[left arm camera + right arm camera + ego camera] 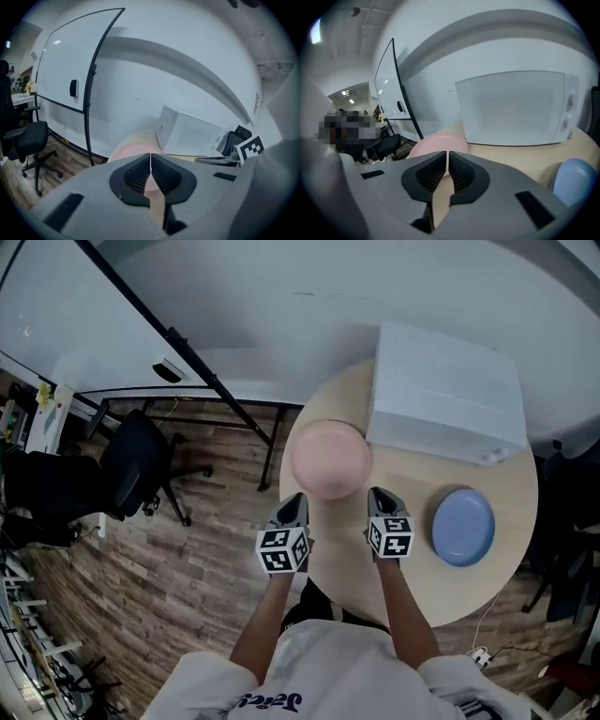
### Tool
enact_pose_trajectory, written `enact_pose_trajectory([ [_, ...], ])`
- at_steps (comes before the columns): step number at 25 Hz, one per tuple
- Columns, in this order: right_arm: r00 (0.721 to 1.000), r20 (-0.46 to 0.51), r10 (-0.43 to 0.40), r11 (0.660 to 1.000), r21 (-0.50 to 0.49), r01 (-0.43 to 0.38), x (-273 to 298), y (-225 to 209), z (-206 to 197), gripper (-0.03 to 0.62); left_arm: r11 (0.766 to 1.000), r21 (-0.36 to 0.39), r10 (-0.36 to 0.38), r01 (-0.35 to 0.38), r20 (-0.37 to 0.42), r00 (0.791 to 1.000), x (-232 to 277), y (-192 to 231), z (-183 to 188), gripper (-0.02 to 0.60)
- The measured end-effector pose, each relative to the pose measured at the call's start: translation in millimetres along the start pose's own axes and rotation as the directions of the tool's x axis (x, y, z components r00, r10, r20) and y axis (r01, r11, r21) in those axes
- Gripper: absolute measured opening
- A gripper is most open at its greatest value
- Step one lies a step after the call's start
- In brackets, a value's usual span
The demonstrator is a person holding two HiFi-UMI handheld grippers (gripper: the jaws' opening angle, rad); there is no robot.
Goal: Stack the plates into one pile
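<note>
A pink plate (330, 458) lies on the round wooden table (412, 549) at its left side, in front of a white microwave. A blue plate (463, 526) lies to the right, apart from it. My left gripper (294, 505) hovers at the table's near left edge, just short of the pink plate (132, 151), jaws shut with nothing between them. My right gripper (380, 498) is beside it, between the two plates, also shut and empty. The pink plate (438, 143) shows ahead of the right jaws, and the blue plate (575, 180) at that view's right edge.
A white microwave (445, 395) stands at the table's back. A whiteboard on a black stand (169, 334) leans at the left, with black office chairs (141, 465) on the wooden floor. A cable lies on the floor at the lower right.
</note>
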State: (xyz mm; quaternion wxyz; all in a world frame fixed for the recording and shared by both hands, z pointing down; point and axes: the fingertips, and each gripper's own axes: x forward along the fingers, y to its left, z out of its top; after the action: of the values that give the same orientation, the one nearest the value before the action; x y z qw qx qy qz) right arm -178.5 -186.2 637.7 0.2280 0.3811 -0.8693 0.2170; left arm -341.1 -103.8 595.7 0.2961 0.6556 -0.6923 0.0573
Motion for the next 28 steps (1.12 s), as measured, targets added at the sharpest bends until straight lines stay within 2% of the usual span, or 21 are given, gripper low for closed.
enact_pose_trajectory([
  [6, 0.996, -0.066, -0.059, 0.998, 0.031, 0.061, 37, -12, -7, 0.025, 0.999, -0.001, -0.034, 0.034, -0.090, 0.995, 53, 28, -5, 0.017],
  [12, 0.990, -0.116, -0.078, 0.997, 0.009, 0.080, 68, -21, -8, 0.025, 1.000, -0.019, -0.011, 0.008, -0.146, 0.989, 89, 59, -10, 0.020],
  [13, 0.989, -0.122, -0.083, 0.996, 0.005, 0.084, 74, -24, -8, 0.026, 1.000, -0.026, -0.013, 0.009, -0.153, 0.988, 95, 64, -10, 0.030],
  [15, 0.986, -0.135, -0.092, 0.996, -0.001, 0.093, 84, -30, -8, 0.026, 0.999, -0.044, -0.027, 0.020, -0.171, 0.985, 106, 71, -12, 0.107],
  [17, 0.984, -0.148, -0.102, 0.995, -0.005, 0.102, 91, -36, -11, 0.026, 0.998, -0.056, -0.042, 0.031, -0.194, 0.980, 115, 76, -17, 0.144],
  [20, 0.980, -0.167, -0.109, 0.994, -0.010, 0.108, 101, -44, -15, 0.034, 0.997, -0.067, -0.056, 0.042, -0.225, 0.973, 128, 82, -23, 0.174],
  [22, 0.976, -0.186, -0.109, 0.994, -0.009, 0.109, 107, -46, -19, 0.122, 0.996, -0.080, -0.063, 0.044, -0.243, 0.968, 135, 86, -28, 0.186],
  [28, 0.969, -0.218, -0.118, 0.992, 0.007, 0.123, 123, -53, -28, 0.129, 0.995, -0.096, -0.059, 0.031, -0.294, 0.954, 152, 99, -40, 0.190],
])
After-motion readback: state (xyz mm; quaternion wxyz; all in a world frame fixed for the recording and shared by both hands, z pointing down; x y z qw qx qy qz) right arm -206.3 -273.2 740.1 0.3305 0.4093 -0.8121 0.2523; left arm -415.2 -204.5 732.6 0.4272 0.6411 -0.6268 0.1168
